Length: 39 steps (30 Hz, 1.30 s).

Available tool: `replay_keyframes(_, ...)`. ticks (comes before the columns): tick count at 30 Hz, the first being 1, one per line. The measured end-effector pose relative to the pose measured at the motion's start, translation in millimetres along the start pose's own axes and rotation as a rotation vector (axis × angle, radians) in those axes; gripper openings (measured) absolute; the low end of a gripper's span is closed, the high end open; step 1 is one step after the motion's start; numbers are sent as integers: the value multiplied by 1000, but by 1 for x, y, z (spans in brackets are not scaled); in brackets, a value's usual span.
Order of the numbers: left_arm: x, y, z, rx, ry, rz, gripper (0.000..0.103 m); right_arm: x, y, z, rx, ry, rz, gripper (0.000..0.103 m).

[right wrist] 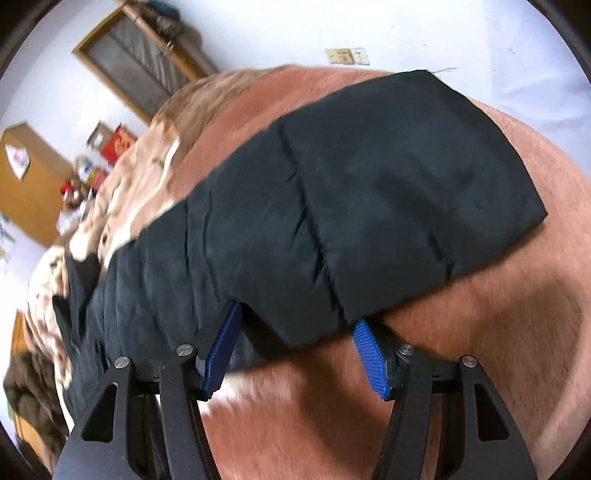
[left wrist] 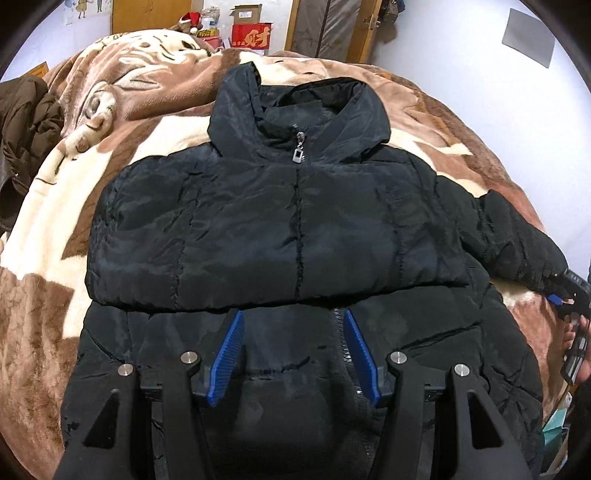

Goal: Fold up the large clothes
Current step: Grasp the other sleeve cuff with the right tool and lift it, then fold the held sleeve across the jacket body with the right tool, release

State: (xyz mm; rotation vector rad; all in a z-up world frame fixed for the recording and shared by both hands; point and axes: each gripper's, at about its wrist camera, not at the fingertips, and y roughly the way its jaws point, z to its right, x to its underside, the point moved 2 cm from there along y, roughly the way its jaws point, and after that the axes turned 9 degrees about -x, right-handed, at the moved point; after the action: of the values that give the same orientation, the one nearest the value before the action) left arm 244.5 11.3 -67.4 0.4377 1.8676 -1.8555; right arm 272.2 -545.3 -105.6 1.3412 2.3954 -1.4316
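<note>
A black puffer jacket (left wrist: 288, 221) lies front up on the bed, zipped, collar at the far end, with a fold across its middle. My left gripper (left wrist: 293, 317) is open just above the jacket's lower front, its blue pads (left wrist: 229, 354) on either side of the zip. The jacket's right sleeve (right wrist: 369, 206) stretches out over the blanket in the right wrist view. My right gripper (right wrist: 295, 314) is open at the sleeve's near edge, its jaws on either side of the edge. It also shows at the far right of the left wrist view (left wrist: 570, 291), beside the sleeve's cuff.
A brown and cream plush blanket (left wrist: 74, 177) covers the bed. A dark brown coat (left wrist: 26, 140) lies at the bed's left edge. Boxes and a red carton (left wrist: 251, 35) stand by the far wall, next to wooden doors.
</note>
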Motion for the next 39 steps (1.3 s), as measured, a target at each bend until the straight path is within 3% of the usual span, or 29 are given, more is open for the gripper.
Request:
replay_keyframes(2,1,1,-3,-2,-9,-6,58,-4,-1,2,21,13,28,49)
replay_keyframes(3,2,1,-5,-3,-12,-7,58,-4,-1,0,40,11,33,30)
replay_keyframes(4,2,-1,-6,-3,-16,-7,58,-6,-3,-2,36,6,37,18)
replay_keyframes(7,4,-9,-9,-1,-21,2,58,-5,-23,-23,21,-55,56,13)
replay_keyframes(14,7,-39,-19,16,-47,45,58,5,-95,-115,-109,-235,117,12)
replay_keyframes(20,9,-64,-30,31,-65,87,58,21,-120,-208,-216,-414,108,12)
replay_keyframes(24,10,-72,-45,35,-93,106,58,46,-104,-264,-265,-519,43,12)
replay_keyframes(30,16,-68,-74,23,-146,101,58,99,-38,-327,-283,-654,-101,12)
replay_keyframes(36,24,-50,-102,4,-202,70,58,167,42,-351,-269,-759,-269,17)
replay_keyframes(38,28,-44,-109,2,-211,58,58,182,64,-352,-280,-750,-326,21)
replay_keyframes(39,29,-40,-111,0,-215,51,58,191,78,-351,-288,-744,-363,29)
